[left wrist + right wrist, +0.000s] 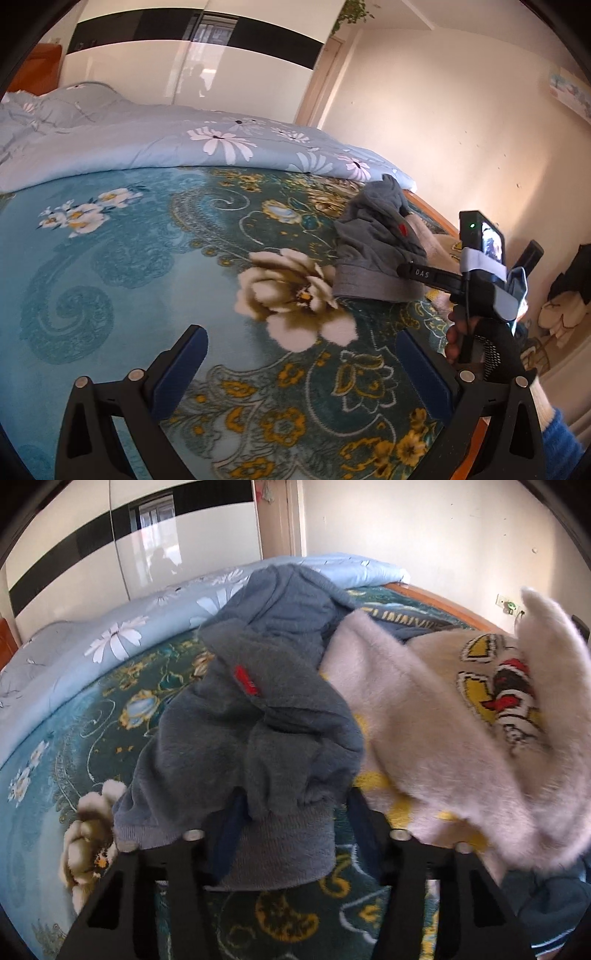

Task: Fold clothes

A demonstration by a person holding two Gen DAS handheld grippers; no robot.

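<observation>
The left tongs [301,363] hang spread wide over the bed [110,258], nothing between the blue pads [184,369], above the large pale flower printed on the teal blanket [122,302].

The grey garment [373,254] lies crumpled in a heap near the bed's right edge, toward the far half, its ribbed hem facing the near side. It bears a small red tag [245,679]. Just behind it, along the far side of the bed, lies a light blue quilt [166,151] with white daisies.

The right tongs [295,830] are at that hem. In the right wrist view the ribbed band sits between the two fingers [231,834], which stand partly closed around it; the cloth drapes over their tips, so I cannot tell whether the pads actually press on it. In the left wrist view one black finger of the right tongs [424,275] lies across the hem, with a hand [458,339] on the grip below.

Touching the grey garment on its right lies a fluffy white garment [424,720] with a yellow, red and black picture on it, one flap raised toward the right edge. A dark blue cloth [402,624] with yellow letters shows behind both.
</observation>
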